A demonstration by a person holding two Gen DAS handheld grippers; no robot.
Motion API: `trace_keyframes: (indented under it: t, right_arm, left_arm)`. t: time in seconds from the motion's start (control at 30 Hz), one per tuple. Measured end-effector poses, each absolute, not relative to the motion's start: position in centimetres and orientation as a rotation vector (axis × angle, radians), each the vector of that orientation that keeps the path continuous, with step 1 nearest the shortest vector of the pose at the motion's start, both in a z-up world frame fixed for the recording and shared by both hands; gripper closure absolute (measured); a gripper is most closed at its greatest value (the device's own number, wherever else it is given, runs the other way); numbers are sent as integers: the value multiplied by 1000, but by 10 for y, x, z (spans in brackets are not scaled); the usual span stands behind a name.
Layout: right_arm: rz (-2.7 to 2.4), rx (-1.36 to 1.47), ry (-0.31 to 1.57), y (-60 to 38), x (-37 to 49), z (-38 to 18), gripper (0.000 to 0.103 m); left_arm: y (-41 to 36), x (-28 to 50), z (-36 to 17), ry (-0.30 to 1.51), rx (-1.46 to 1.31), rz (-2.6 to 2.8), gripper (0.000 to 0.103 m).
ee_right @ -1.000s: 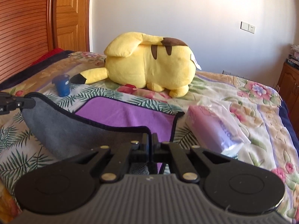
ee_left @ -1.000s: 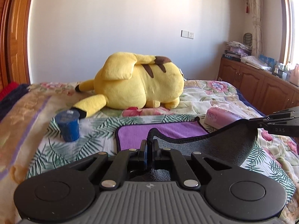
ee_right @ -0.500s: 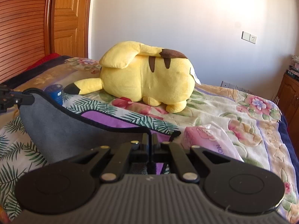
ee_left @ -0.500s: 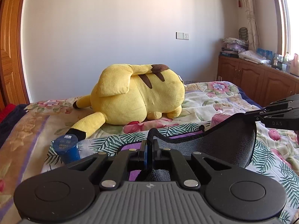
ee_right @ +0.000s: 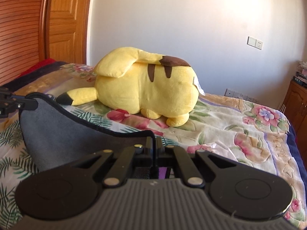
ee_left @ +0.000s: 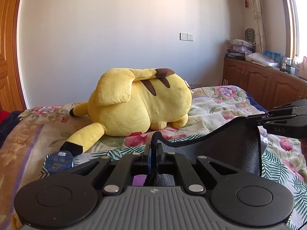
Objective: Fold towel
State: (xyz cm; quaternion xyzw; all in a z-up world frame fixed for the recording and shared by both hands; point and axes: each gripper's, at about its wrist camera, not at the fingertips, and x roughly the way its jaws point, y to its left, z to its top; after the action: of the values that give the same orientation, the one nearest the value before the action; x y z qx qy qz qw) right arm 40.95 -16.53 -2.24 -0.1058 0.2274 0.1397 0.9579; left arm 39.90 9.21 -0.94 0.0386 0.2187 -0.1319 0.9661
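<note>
Grey fabric w/ dark trim, the towel (ee_left: pixel 226 153), hangs slung between both grippers above the bed (ee_left: pixel 220 105); only slivers of its purple side show, low behind the finger bases. Left gripper (ee_left: pixel 153 149): jaws pressed together, pinching one towel corner. Blue-lidded container (ee_left: pixel 59 162) sits at left, mostly cut off by the gripper body. Yellow plush (ee_left: pixel 138 103) lies mid-bed, face hidden. Right gripper (ee_right: pixel 153 145): jaws closed on the other towel corner. How much of the towel touches the bed is hidden by the gripper bodies. Cabinet (ee_left: pixel 268 84) at far right, clutter on top too small to tell.
</note>
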Motion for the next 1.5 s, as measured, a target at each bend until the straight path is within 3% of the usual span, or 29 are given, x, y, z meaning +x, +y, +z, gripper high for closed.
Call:
trace_keyframes:
  t: [0.67, 1.3, 1.37, 1.43, 1.5]
  right_arm:
    - [242, -262, 457, -155, 454, -48, 100]
    - [169, -305, 588, -160, 494, -109, 99]
    - [169, -300, 588, -161, 493, -108, 97]
    - [173, -298, 586, -160, 492, -106, 88]
    - [171, -299, 583, -159, 489, -104, 69]
  left_arm:
    - [89, 452, -41, 428, 181, -211, 103]
    - [75, 488, -94, 472, 225, -180, 103]
    - [74, 486, -94, 471, 228, -185, 84]
    - [75, 484, -93, 474, 231, -182, 74]
    - [78, 481, -92, 480, 222, -178, 68]
